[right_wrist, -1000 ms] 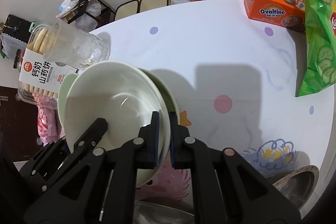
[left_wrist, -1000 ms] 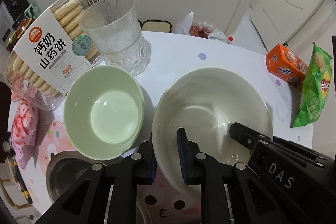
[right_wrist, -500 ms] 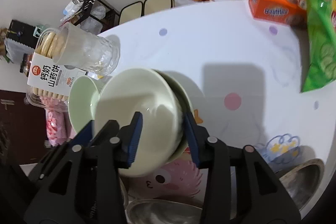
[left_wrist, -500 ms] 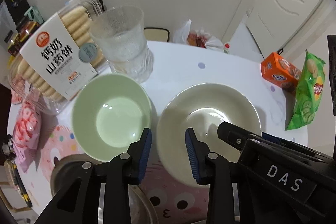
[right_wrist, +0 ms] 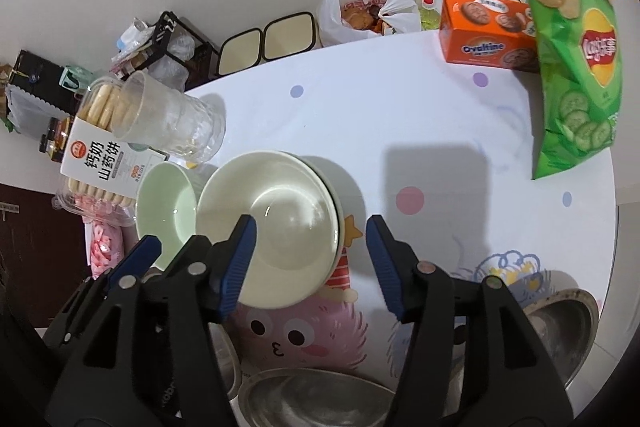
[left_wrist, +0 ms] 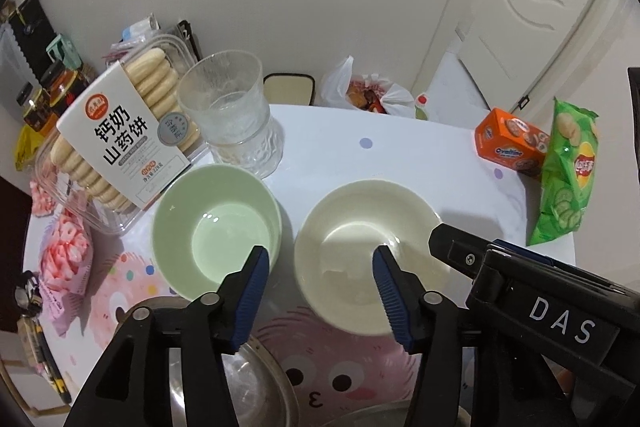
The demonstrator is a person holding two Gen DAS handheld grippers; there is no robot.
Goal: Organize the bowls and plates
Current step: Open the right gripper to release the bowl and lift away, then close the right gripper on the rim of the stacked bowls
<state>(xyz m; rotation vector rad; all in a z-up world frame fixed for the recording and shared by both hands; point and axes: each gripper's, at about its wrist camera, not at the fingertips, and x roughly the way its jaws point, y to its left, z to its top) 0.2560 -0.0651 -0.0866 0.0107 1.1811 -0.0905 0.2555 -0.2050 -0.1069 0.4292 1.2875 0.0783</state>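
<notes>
Your cream bowl [left_wrist: 372, 251] sits nested on another dish near the worktop's [right_wrist: 400, 115] near edge, green bowl [left_wrist: 216, 227] just beside it. Both grippers, left [left_wrist: 320, 291] & right [right_wrist: 310, 263], are opening above it, pads off the rim.

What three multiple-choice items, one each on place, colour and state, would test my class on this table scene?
1. The clear glass stands: A beside the biscuit pack; B inside the green bowl; C on the orange box.
2. The chip bag is: A red; B green; C blue.
3. The cream bowl is: A clamped by both grippers; B overturned; C resting on a plate, ungripped.

Answers: 1 A, they stand side by side. 2 B, green wrapper. 3 C, the opening left gripper and right gripper press on nothing.
</notes>
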